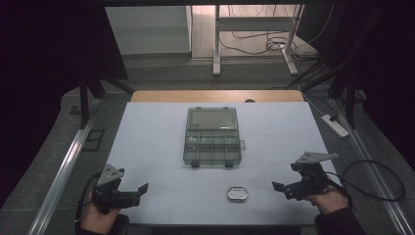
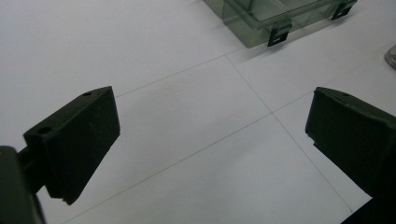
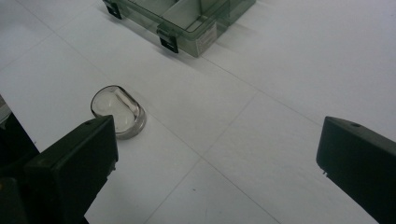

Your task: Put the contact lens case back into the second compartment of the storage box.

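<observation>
A clear grey compartment box (image 1: 212, 136) lies open in the middle of the white table, its lid folded back toward the far side. Its black latches show in the left gripper view (image 2: 279, 35) and the right gripper view (image 3: 167, 41). A small clear oval dish (image 1: 238, 193) sits near the front edge, also in the right gripper view (image 3: 117, 111) beside the left jaw. My left gripper (image 1: 138, 192) hovers at the front left, open and holding nothing (image 2: 210, 135). My right gripper (image 1: 283, 188) hovers at the front right, open and holding nothing (image 3: 217, 158).
The white table top (image 1: 156, 127) is marked by thin seam lines. A wooden edge (image 1: 215, 95) runs along its far side. A power strip (image 1: 334, 125) and cables lie on the floor at the right, and a metal rail (image 1: 63, 171) runs along the left.
</observation>
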{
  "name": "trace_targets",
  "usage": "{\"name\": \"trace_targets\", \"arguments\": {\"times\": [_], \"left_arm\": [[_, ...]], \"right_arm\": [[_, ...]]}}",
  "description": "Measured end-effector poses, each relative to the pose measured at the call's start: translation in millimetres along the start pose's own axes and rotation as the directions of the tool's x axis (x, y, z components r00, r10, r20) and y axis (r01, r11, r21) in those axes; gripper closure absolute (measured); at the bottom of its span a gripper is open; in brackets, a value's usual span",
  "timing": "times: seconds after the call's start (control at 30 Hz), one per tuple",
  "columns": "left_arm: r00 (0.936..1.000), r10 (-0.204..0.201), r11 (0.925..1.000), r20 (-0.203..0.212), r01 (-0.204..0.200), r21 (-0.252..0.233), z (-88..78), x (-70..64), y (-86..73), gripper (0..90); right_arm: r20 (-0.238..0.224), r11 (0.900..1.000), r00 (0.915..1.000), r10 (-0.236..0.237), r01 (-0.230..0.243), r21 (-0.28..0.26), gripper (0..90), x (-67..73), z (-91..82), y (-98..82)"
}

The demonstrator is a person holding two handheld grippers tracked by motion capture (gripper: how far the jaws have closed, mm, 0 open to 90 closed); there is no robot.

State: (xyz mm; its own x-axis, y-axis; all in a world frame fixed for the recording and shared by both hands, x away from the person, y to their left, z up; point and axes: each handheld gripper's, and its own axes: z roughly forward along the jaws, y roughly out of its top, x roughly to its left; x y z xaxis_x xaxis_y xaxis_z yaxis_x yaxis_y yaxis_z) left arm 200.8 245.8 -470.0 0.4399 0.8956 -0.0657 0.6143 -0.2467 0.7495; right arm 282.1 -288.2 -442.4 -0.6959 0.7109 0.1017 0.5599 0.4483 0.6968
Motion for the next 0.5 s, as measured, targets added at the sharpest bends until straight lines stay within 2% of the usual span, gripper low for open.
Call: {"name": "trace_targets", "arguments": {"times": [0.3, 0.5], "left_arm": [[1.0, 0.003, 1.0, 0.0, -0.003, 0.001, 0.3, -0.4, 0.1, 3.1], [1.0, 0.003, 1.0, -0.001, -0.003, 0.002, 0.5, -0.5, 0.2, 3.1]], "right_arm": [[-0.032, 1.0, 0.9995, -0.006, 0.006, -0.001, 0.0, 1.8, 10.1, 6.9], [-0.052, 1.0, 0.9985, -0.02, 0.021, 0.023, 0.0, 5.2, 17.7, 11.2]]}}
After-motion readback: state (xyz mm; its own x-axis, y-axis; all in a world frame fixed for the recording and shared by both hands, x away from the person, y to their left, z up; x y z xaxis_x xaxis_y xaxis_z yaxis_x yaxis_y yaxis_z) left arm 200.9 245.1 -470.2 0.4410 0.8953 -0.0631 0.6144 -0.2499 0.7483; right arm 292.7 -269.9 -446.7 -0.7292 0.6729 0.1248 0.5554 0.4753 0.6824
